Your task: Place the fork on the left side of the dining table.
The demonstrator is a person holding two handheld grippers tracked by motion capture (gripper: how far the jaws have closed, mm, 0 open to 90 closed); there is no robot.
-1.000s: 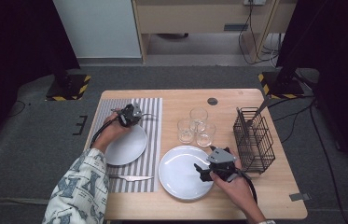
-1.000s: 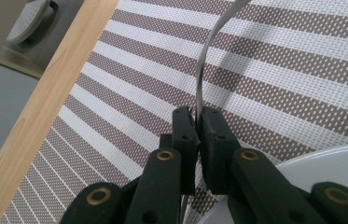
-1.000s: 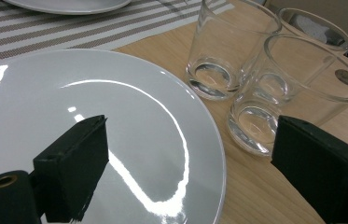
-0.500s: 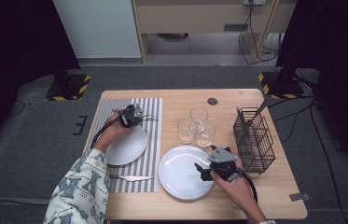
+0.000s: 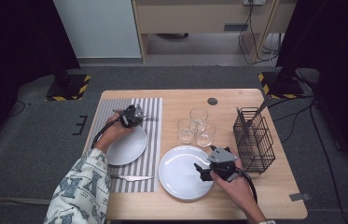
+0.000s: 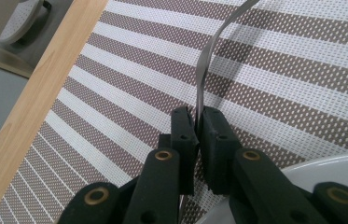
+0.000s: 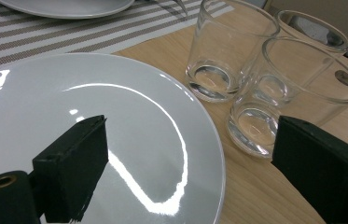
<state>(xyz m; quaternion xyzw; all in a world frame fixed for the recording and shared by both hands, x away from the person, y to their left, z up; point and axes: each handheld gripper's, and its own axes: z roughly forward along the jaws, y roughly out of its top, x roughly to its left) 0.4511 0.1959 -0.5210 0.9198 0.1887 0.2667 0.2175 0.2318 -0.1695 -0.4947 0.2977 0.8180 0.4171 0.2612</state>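
We read this as table setting, partway through. Our left gripper point(image 6: 195, 122) has its jaws clamped tight on a thin metal utensil handle point(image 6: 204, 70), which curves up and away over the striped placemat point(image 6: 115, 93); we can't tell if it's a fork or spoon, the head is out of frame. In the high view the left gripper point(image 5: 139, 115) sits at the far edge of the small plate point(image 5: 126, 148), with the utensil sticking out toward the mat's right side.

Already in place, by the look of it: the small plate on the mat, a knife point(image 5: 132, 178) on the mat's near end.

Our right gripper point(image 7: 190, 154) has jaws wide apart, holding nothing, hovering over the right rim of the large plate point(image 7: 115, 116), just beside the three glasses point(image 7: 274, 93). In the high view the right gripper point(image 5: 202, 169) is over that plate, next to the wire rack point(image 5: 254, 140).

Left to do, we judge: lay the utensil down on the mat, then likely deal with the large plate and glasses, which sit on bare wood off the mat.
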